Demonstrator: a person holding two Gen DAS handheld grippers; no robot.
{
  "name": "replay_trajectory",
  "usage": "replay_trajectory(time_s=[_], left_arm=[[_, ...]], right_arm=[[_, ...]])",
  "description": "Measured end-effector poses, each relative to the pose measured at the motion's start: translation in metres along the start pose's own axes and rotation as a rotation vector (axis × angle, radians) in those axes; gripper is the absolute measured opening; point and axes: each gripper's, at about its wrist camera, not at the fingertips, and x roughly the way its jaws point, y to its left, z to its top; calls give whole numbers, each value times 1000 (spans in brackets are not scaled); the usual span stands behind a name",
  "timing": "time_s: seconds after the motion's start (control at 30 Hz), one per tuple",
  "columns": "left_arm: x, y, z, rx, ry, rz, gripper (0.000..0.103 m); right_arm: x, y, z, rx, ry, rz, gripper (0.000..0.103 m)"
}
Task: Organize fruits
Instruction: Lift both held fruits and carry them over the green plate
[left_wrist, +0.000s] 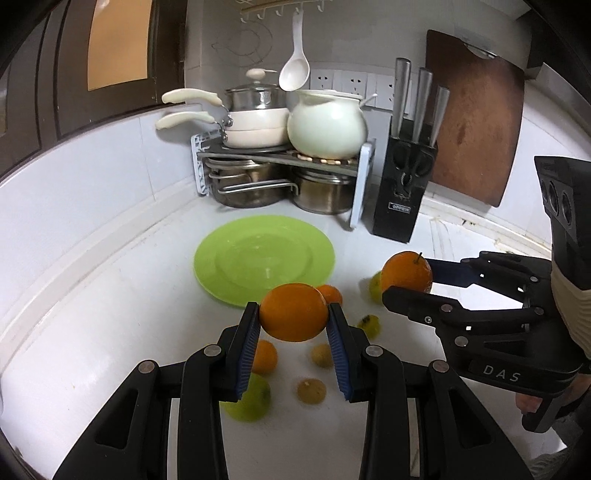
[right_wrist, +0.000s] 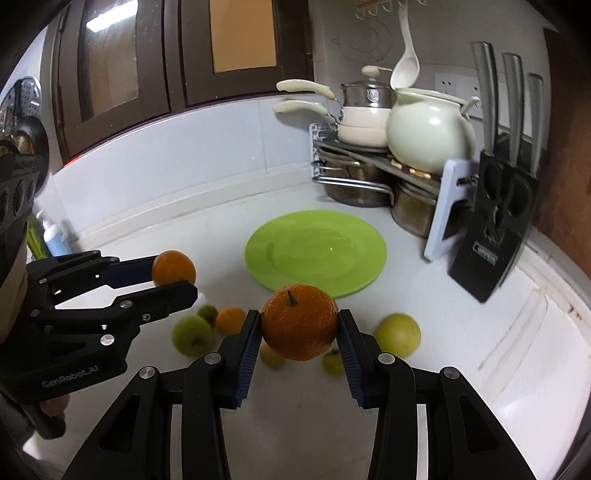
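- A white countertop (left_wrist: 110, 332) is carrying everything here.
- A green plate (left_wrist: 264, 260) is lying flat on it.
- Small oranges (left_wrist: 264, 356), green apples (left_wrist: 251, 402) and yellowish fruits (left_wrist: 312, 390) are sitting loose just in front of the plate.
- A pot rack (left_wrist: 280, 155) and a black knife block (left_wrist: 400, 192) are standing at the back, beside each other.
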Motion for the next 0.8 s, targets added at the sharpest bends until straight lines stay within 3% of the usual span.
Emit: replay_trajectory(time_s=[0.33, 0.8], left_arm=[[17, 21, 27, -8, -16, 27, 36], [75, 48, 58, -24, 65, 20, 36]], right_arm=[[19, -3, 30, -43, -20, -4, 42], [81, -26, 63, -33, 43, -11, 42]])
